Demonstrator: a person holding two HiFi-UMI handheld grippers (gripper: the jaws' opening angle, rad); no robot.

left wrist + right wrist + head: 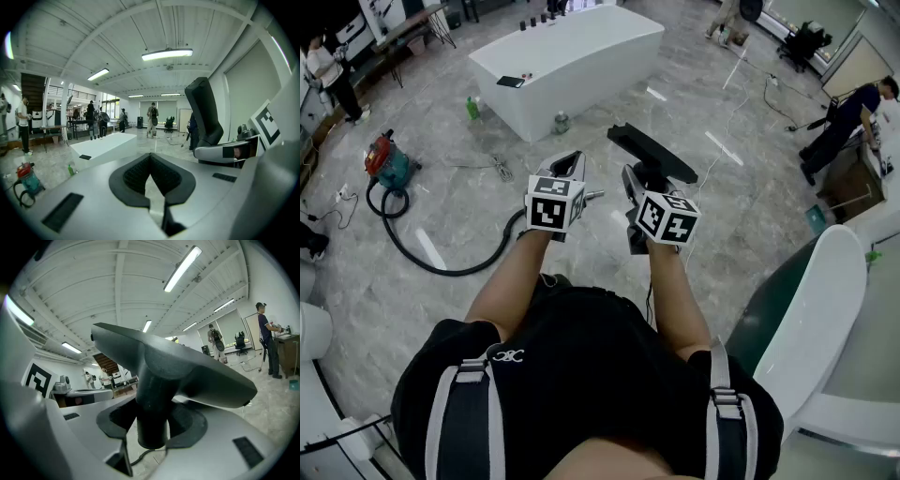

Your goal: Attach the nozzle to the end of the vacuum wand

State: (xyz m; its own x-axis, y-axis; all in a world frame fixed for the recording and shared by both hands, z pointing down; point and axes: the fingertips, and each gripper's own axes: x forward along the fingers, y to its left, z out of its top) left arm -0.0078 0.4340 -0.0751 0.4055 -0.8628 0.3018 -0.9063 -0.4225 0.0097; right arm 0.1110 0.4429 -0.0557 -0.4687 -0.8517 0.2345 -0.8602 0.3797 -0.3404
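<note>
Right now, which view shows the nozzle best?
The right gripper view: the nozzle fills it, its neck clamped between the right gripper jaws, its wide head above. The head view shows the nozzle from above, beyond that gripper. The left gripper view shows it edge-on at the right.

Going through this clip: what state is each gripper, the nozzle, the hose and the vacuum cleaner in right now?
left gripper: jaws together, nothing between them.
right gripper: shut on the nozzle's neck.
nozzle: held up off the floor, its neck end open, not joined to anything.
hose: lying curved on the floor.
vacuum cleaner: standing on the floor.
</note>
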